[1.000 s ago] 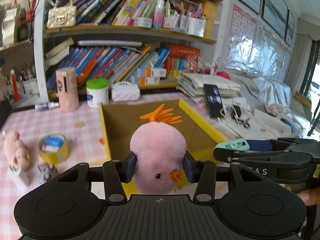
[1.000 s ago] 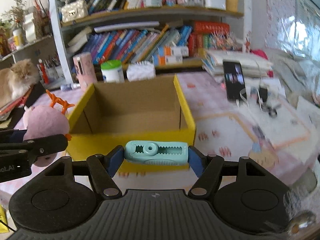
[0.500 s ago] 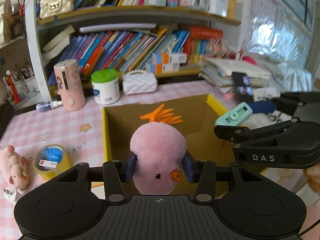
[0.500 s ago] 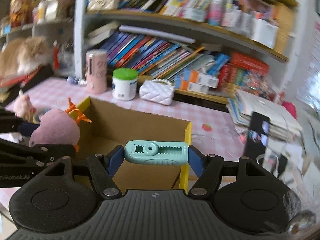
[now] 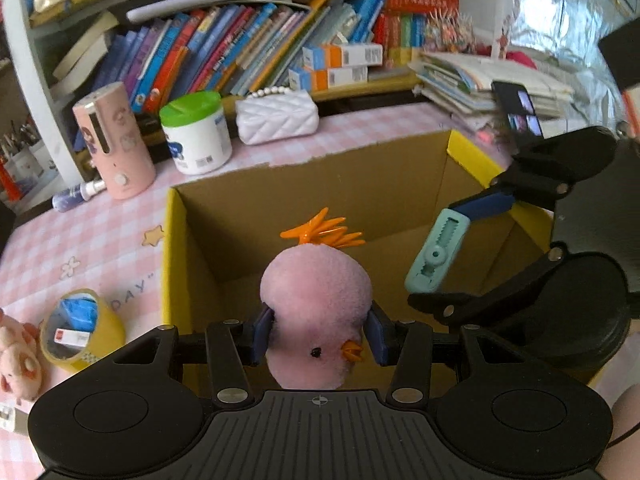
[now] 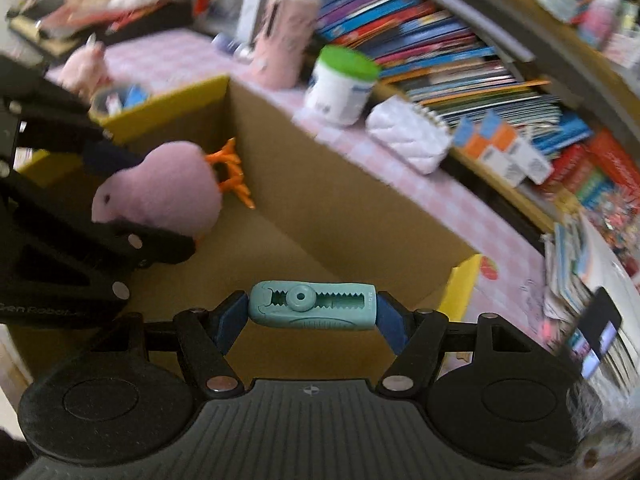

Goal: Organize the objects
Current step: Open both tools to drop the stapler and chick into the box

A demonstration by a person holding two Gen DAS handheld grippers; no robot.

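Left gripper (image 5: pixel 318 338): jaws clamped on the pink plush chick (image 5: pixel 316 312), one blue pad pressed into each side of its body, which bulges out above and below them.
Pink plush chick: orange crest pointing away from the jaws toward the far wall of the box, beak and eye facing back toward the camera; it hangs over the box's open top.
Right gripper (image 6: pixel 313 312): jaws closed on the ends of the teal slider eraser (image 6: pixel 313 309), at a middling width, the eraser bridging the gap lengthwise.
Teal slider eraser: seen from the left wrist it stands nearly on end, to the right of the left jaws and above the box's interior.
Cardboard box (image 5: pixel 172 240): yellow outside, brown inside, open, directly ahead of and below both pairs of jaws.
Yellow tape roll (image 5: pixel 80 330): on the pink checked cloth, left of the left jaws, outside the box.
Green-lidded tub (image 5: pixel 196 132): beyond the box, well ahead of the jaws.
White quilted purse (image 5: pixel 278 116): just beside the tub, beyond the box's far wall.
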